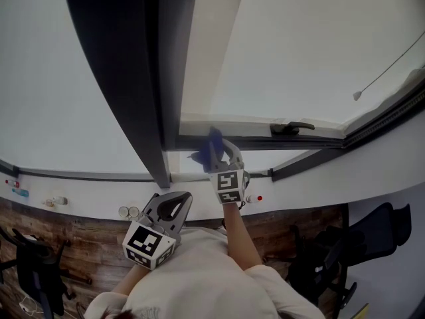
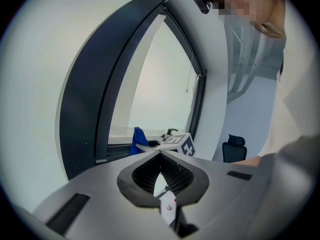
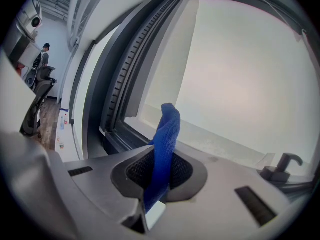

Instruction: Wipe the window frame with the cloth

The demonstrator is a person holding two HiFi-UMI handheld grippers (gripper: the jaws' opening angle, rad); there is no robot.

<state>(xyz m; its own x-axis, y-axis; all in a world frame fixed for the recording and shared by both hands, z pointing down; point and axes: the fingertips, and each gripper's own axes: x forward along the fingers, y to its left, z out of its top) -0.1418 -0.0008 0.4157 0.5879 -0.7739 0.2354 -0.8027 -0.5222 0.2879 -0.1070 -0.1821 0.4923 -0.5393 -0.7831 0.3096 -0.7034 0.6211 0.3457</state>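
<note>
Setting: office window bay over a white wall ledge (image 1: pixel 80 198), with wood-pattern floor (image 1: pixel 86 244) and a black office chair (image 1: pixel 372 234) below.
Left gripper (image 1: pixel 178 199): held low by the person's chest, well behind the right jaws; jaws closed tip to tip, nothing between them.
Right gripper (image 1: pixel 224 146): raised ahead of the left jaws; jaws clamped on the cloth.
Cloth (image 3: pixel 167 126): blue, pinched between the right jaws, with its free end standing up past the tips.
Window frame (image 1: pixel 133 78): dark; the bottom rail runs just beyond the right jaw tips, and the upright mullion stands just to their left.
Contact: the cloth lies at the bottom rail near the mullion corner; touching or just clear cannot be determined.
Window handle (image 1: pixel 292 127): black, on the bottom rail, to the right of the right jaws and apart from them.
Pane (image 3: pixel 240 84): pale and blank, beyond the right jaws.
Pull cord (image 1: pixel 357 96): hangs across the pane, far right of the jaws.
</note>
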